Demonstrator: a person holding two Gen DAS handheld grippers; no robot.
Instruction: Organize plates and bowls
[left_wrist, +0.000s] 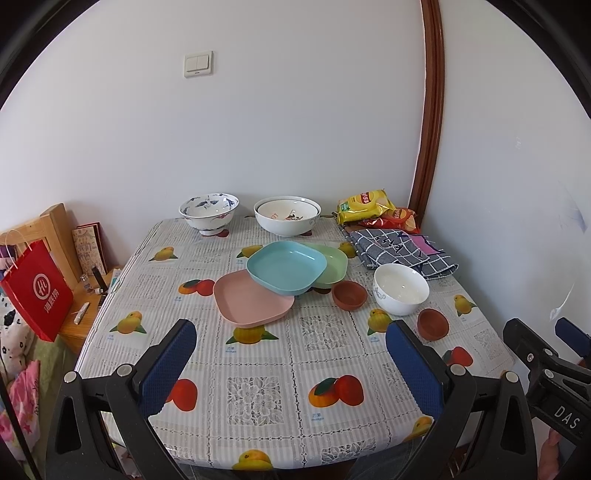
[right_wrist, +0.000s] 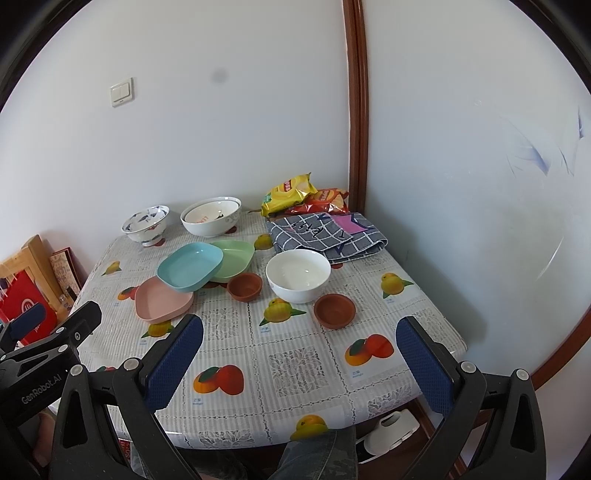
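Nothing sorted yet: we hold both tools (left_wrist: 291, 354) (right_wrist: 301, 350) released and empty, short of the blue square plastic plate (left_wrist: 286, 266), with bowls loose around it.

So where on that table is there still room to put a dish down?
The near half of the table is bare, from the pink plate and the closer brown cup to the front edge; both open tongs hang there. A smaller patch lies left of the plates. The middle is crowded with overlapping plates, cups and the white bowl; the back holds bowls, snack bags and a cloth.
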